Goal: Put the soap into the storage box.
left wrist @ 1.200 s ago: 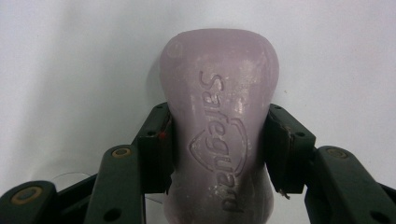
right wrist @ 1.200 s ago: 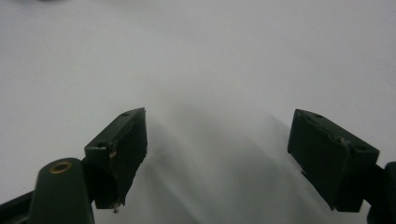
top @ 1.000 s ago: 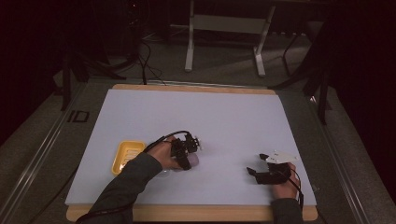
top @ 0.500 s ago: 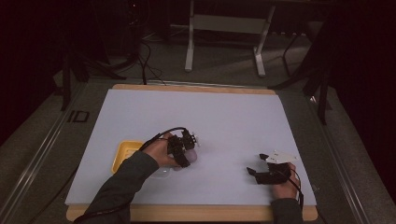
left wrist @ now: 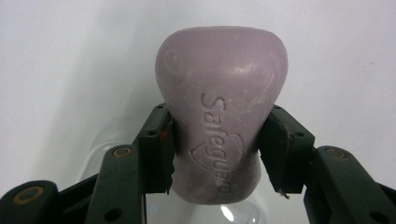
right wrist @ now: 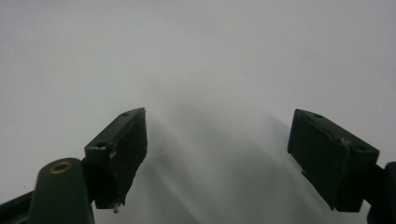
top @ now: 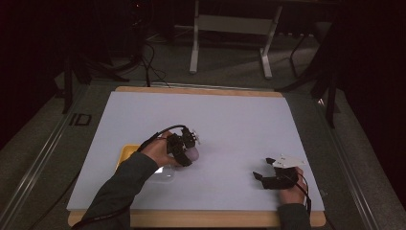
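Left tool [left wrist: 215,154] clamps a lilac soap bar [left wrist: 220,121] at its narrow waist; hard, slippery, so grip there firmly.

Black two-fingered left gripper [top: 189,152] and right gripper [top: 262,176], brass-coloured pivot screws, trailing black cables, dark grey sleeves.

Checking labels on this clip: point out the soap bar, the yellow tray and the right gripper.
soap bar [left wrist: 219,126], left gripper view, on its embossed face between the jaws.
yellow tray [top: 126,154], high view, on its visible left rim.
right gripper [top: 262,168], high view, midway between its open jaws.
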Demonstrator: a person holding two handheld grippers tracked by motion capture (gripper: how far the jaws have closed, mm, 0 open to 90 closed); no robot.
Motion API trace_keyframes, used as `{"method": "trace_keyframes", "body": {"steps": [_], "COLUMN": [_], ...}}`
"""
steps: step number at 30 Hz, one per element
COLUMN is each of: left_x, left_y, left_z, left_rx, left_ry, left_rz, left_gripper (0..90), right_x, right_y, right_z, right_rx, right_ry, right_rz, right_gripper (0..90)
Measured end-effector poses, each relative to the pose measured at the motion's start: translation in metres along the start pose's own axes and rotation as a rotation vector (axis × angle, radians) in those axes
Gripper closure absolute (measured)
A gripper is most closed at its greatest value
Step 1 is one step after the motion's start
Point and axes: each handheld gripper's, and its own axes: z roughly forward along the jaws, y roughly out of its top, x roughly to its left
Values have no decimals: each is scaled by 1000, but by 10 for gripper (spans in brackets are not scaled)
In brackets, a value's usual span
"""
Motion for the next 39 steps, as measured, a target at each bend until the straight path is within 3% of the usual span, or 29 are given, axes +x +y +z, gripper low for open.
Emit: {"method": "trace_keyframes", "body": {"steps": [39], "left_x": [25], "left_y": [-44], "left_z": [-30], "left_rx": [4], "left_ry": [34], "left_rz": [-123], "left_gripper": [499], "right_x": [1], "right_y": [0], "right_z": [0], "right_rx": [3], "right_ry": [-1], "right_rz": [-2], "right_gripper": [195]}}
